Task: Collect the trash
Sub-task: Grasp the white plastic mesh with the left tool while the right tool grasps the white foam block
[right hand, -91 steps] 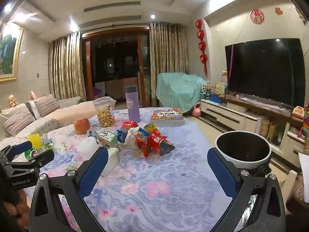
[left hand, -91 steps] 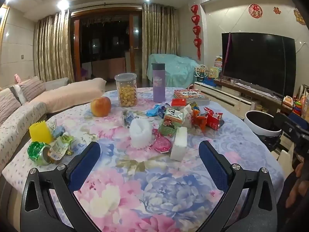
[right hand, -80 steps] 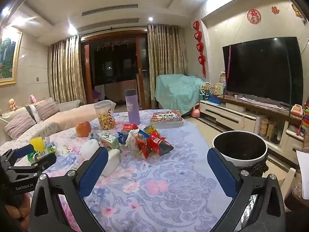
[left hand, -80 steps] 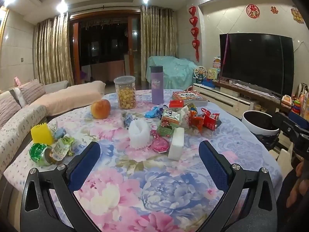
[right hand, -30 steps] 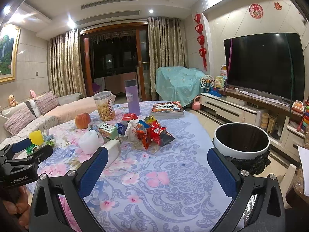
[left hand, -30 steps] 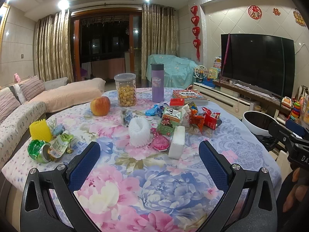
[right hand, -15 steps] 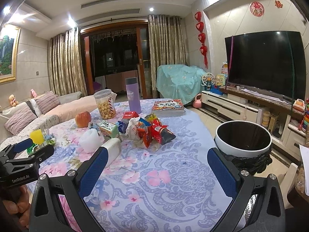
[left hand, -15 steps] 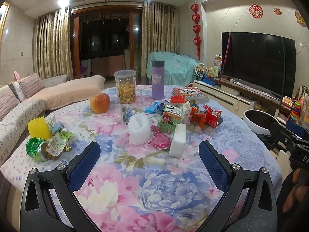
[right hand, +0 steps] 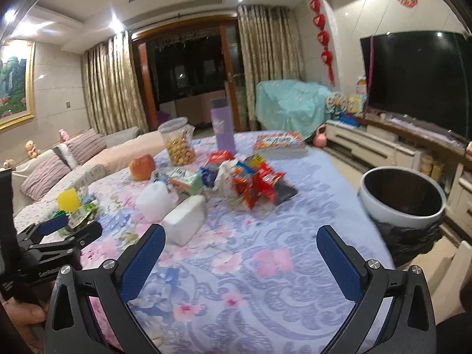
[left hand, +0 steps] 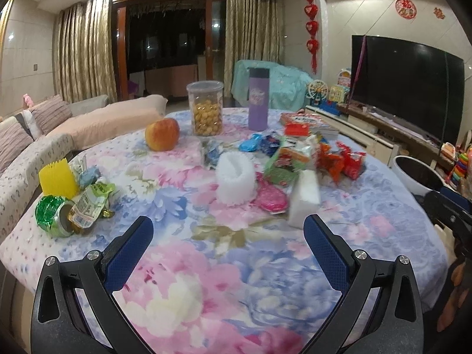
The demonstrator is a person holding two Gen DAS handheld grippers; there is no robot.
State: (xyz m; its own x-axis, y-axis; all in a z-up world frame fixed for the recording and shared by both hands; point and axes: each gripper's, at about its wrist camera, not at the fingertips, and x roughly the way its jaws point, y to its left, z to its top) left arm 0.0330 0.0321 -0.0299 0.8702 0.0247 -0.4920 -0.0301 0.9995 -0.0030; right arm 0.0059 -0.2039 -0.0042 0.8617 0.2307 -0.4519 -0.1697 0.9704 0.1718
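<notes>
Trash piled mid-counter, bin off right edge.
Both tongs, left and right, held wide open, empty; one wrapper should be approached low, pinched flat.

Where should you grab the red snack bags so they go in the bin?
Probably pinch the crumpled top edge of the red snack bags with the right hand-held gripper, coming from above on the near side. The bags stand up in folds rather than lying flat, so thin ridges offer themselves to the open jaws. That side is also nearest the trash bin, which stands beside the table.
</notes>
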